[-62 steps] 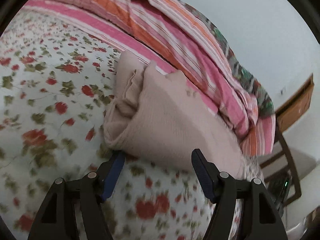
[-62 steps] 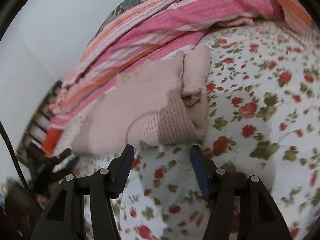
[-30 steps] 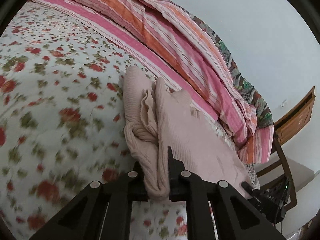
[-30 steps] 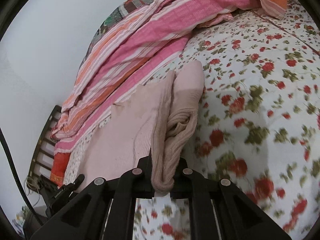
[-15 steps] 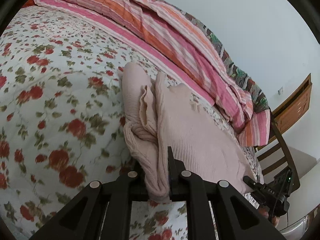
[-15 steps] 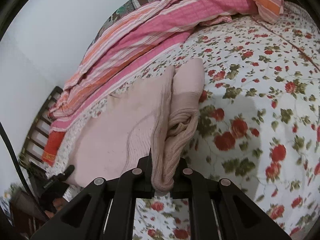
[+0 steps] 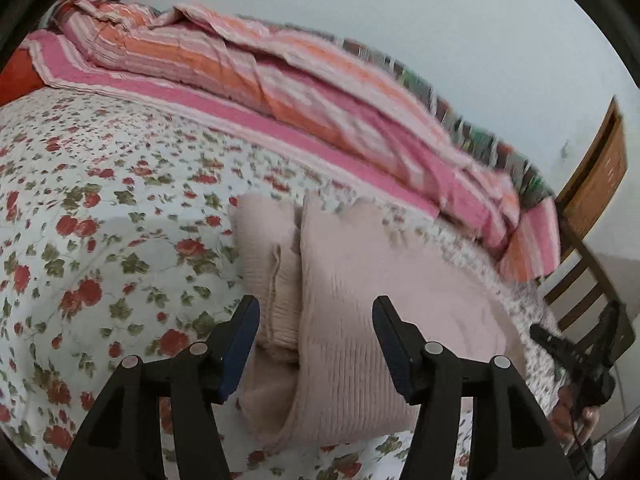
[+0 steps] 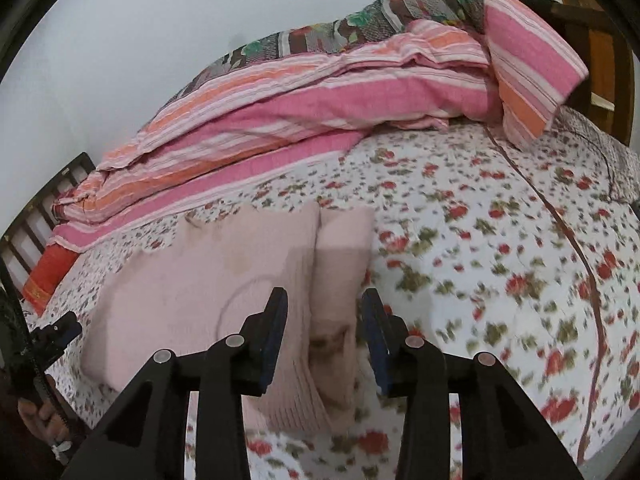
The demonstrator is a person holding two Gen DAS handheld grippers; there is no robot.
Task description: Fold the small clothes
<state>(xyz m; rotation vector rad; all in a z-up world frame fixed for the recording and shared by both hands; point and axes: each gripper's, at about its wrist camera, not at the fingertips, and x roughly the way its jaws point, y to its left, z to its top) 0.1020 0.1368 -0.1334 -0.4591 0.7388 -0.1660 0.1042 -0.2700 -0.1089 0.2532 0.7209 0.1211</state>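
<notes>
Here the pale pink ribbed knit garment (image 7: 360, 320) lies folded on the white bedspread printed with red roses and green leaves (image 7: 100, 240), doubled over so that a narrower roll of cloth sits beside a broader flat panel; in the right wrist view the same garment (image 8: 208, 280) spreads to the left with its folded edge running toward the camera; a faint curved seam shows on its flat panel.

The left gripper (image 7: 316, 316) has just been opening its jaws, and they now stand apart on either side of the folded edge, the blue pads clear of the cloth, so nothing is gripped though the fold lies between them; the right gripper (image 8: 324, 312) has likewise just been opening, less widely, its pads flanking the folded ridge of the garment without pressing on it.

Beyond the garment a rumpled quilt striped in pink, orange and white (image 7: 280, 80) is heaped along the far side of the bed, against a plain pale wall (image 7: 400, 8); a darker patterned cloth with green and brown (image 8: 360, 28) shows along the top of the quilt; a brown wooden chair with a slatted back (image 7: 592, 200) stands near the bed's corner; a dark slatted bed frame (image 8: 36, 216) appears at the left edge of the right wrist view.
</notes>
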